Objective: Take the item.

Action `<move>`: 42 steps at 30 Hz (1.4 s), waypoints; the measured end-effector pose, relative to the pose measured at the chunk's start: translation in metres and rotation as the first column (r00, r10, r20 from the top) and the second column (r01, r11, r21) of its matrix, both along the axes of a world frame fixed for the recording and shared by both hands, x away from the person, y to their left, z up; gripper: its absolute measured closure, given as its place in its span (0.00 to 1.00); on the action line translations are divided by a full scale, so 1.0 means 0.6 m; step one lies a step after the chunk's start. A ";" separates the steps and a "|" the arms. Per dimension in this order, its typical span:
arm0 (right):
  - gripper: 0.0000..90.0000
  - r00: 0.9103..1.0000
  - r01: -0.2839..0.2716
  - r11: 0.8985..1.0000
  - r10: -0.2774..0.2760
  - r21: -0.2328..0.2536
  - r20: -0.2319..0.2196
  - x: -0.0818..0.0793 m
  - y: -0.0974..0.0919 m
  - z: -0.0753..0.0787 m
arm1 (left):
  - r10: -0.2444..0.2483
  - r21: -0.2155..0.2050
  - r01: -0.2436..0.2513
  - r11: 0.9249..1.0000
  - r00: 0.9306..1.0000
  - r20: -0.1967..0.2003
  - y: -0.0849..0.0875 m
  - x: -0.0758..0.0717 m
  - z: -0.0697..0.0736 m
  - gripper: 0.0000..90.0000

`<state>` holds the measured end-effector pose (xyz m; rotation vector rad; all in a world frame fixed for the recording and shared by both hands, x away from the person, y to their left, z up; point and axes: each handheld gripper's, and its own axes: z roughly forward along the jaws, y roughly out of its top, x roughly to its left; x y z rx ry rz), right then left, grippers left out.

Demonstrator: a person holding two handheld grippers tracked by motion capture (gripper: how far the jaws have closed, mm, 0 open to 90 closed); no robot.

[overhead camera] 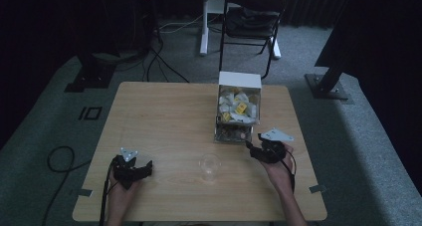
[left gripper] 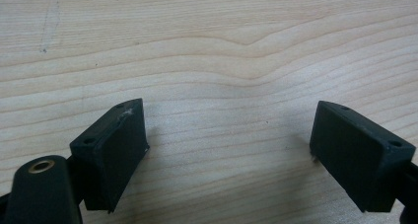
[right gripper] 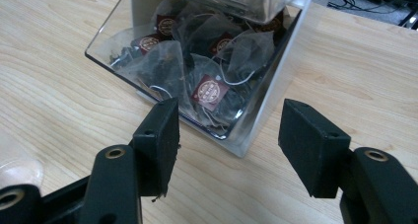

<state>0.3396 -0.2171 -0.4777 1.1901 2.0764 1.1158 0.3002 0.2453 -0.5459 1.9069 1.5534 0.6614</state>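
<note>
Right tool [right gripper: 226, 145] gapes near half-hidden tea bags [right gripper: 207, 91] in dispenser [right gripper: 276, 86].

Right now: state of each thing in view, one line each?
Left tongs: open, nothing held, over bare table.
Right tongs: open, nothing held, facing the dispenser's lower tray.
Tea bag dispenser: upright, stocked; pyramid tea bags in the lower tray.
Clear cup: upright, looks empty, apart from both tongs.

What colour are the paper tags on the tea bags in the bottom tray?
Dark red tags with a round pale emblem, clearest in the right gripper view.
</note>
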 end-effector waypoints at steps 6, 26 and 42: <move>0.46 1.000 -0.024 1.000 0.024 0.000 0.008 -0.002 0.009 0.002 | 0.000 -0.001 0.000 1.000 1.000 0.000 0.000 0.000 0.000 0.17; 0.49 0.994 -0.109 0.994 0.109 -0.015 0.017 -0.003 0.045 0.003 | 0.000 0.000 0.000 1.000 1.000 0.000 0.000 0.000 0.000 0.17; 0.50 0.986 -0.164 0.986 0.165 -0.031 0.008 0.002 0.077 -0.004 | 0.000 -0.001 0.000 1.000 1.000 0.000 0.000 0.000 0.000 0.17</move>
